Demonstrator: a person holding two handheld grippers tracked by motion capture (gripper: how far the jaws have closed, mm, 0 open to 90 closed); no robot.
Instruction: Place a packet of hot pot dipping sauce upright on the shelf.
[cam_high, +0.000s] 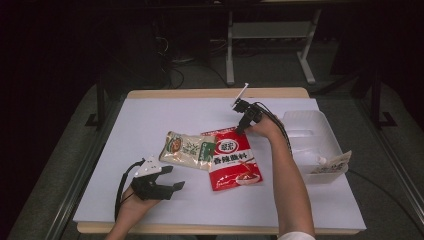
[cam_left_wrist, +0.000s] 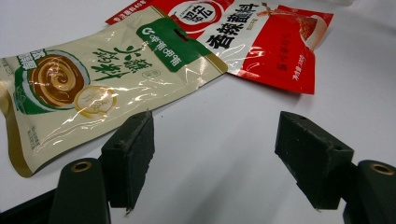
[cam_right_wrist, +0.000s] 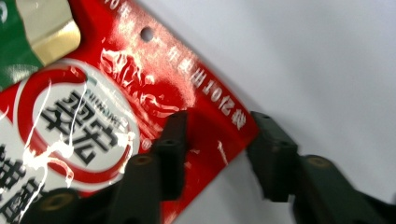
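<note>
Right tool (cam_right_wrist: 217, 154) jaws straddling top corner of red sachet (cam_right_wrist: 140, 116), not yet pinching; left tool (cam_left_wrist: 219, 154) agape, idle

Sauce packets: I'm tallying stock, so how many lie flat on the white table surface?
2. The red packet lies mid-table with the right gripper at its far corner; the beige packet lies beside it, overlapping its edge. The bin may hold more.

1. Red sachet (cam_right_wrist: 140, 102) under my right gripper (cam_right_wrist: 217, 140): glossy plastic film, crinkled, glare streaks.
2. Cream sachet (cam_left_wrist: 93, 79) at its 9 o'clock: shiny, wrinkled film.
3. My left gripper (cam_left_wrist: 215, 154) pads: matt black, rough-edged.
4. Table sheet (cam_high: 150, 115): smooth matt white.
5. Bin (cam_high: 310, 130): translucent plastic.
</note>
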